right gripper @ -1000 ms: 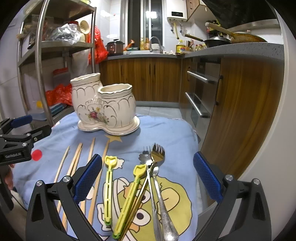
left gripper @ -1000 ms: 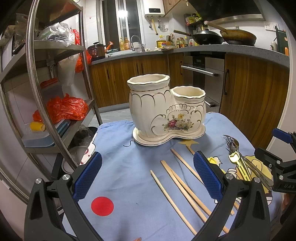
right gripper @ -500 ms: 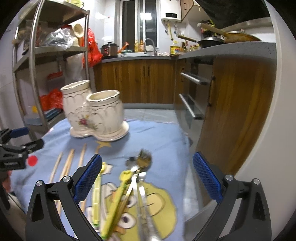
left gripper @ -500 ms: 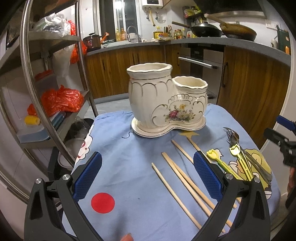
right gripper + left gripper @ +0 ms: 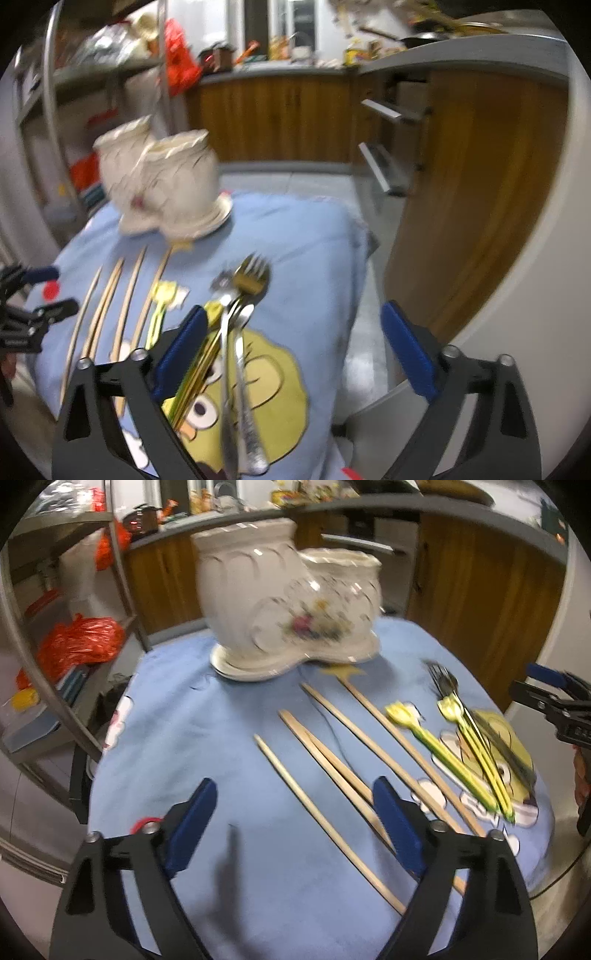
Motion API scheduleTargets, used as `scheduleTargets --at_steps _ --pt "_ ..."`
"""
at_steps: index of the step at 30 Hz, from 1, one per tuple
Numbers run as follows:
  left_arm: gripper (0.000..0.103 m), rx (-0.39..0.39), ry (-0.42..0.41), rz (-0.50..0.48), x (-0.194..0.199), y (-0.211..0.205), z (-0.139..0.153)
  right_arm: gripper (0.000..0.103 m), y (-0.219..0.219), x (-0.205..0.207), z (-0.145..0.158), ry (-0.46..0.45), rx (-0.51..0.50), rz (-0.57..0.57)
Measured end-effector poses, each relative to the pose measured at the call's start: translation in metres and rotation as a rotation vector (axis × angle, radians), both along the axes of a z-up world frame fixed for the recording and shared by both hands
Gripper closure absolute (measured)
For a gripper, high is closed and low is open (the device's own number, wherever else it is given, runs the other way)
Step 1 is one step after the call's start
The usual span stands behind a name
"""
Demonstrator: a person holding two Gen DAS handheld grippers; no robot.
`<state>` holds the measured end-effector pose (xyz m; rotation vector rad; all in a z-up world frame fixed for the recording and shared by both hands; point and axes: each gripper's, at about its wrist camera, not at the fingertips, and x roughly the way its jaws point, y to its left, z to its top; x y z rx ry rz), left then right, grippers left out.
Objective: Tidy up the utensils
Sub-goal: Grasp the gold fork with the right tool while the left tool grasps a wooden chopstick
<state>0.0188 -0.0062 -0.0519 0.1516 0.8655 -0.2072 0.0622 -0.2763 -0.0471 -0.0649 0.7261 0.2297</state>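
While both frames are blurred, the layout can be read. On the worktop covered by a blue cartoon-print cloth [image 5: 192, 723], the cream two-compartment ceramic utensil holder [image 5: 284, 602] is set at the far edge. Five pale wooden chopsticks [image 5: 325, 823] are spread diagonally at the middle, with two yellow plastic forks [image 5: 448, 753] and a crossed pile of metal forks and spoons [image 5: 236, 332] towards the right edge. Bare cloth is left on the left side. The left tool [image 5: 295, 823] is spread wide above the chopsticks, nothing gripped. The right tool [image 5: 291, 350] is likewise spread wide, over the metal pile and the cloth's right edge. Only the right wrist view shows the floor beyond that edge; only the left shows the red plastic bag [image 5: 79, 646] on the steel rack.
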Motion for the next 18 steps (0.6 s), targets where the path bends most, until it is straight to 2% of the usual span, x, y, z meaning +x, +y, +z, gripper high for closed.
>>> scheduleTargets --at_steps 3,6,9,12,14,17,18 --pt "0.034 -0.009 0.031 -0.028 -0.003 -0.003 -0.005 0.041 0.009 0.001 -0.004 0.023 0.0 0.035" --pt "0.054 -0.014 0.076 -0.05 -0.002 -0.007 -0.012 0.052 0.012 0.004 -0.01 0.065 0.014 0.042" --pt "0.06 -0.021 0.093 -0.059 -0.001 -0.009 -0.014 0.057 0.018 0.001 -0.009 0.065 -0.001 0.065" --pt "0.061 -0.02 0.094 -0.052 0.002 -0.009 -0.014 0.059 0.023 0.01 -0.011 0.063 -0.027 0.054" --pt "0.062 -0.024 0.095 -0.04 0.007 -0.007 -0.014 0.059 0.022 0.025 -0.014 0.091 0.003 0.034" --pt "0.08 0.005 0.1 -0.036 0.014 -0.008 -0.017 0.062 0.019 0.044 -0.017 0.132 0.061 0.027" --pt "0.081 0.009 0.095 -0.043 0.015 -0.008 -0.018 0.063 0.017 0.051 -0.02 0.151 0.084 0.03"
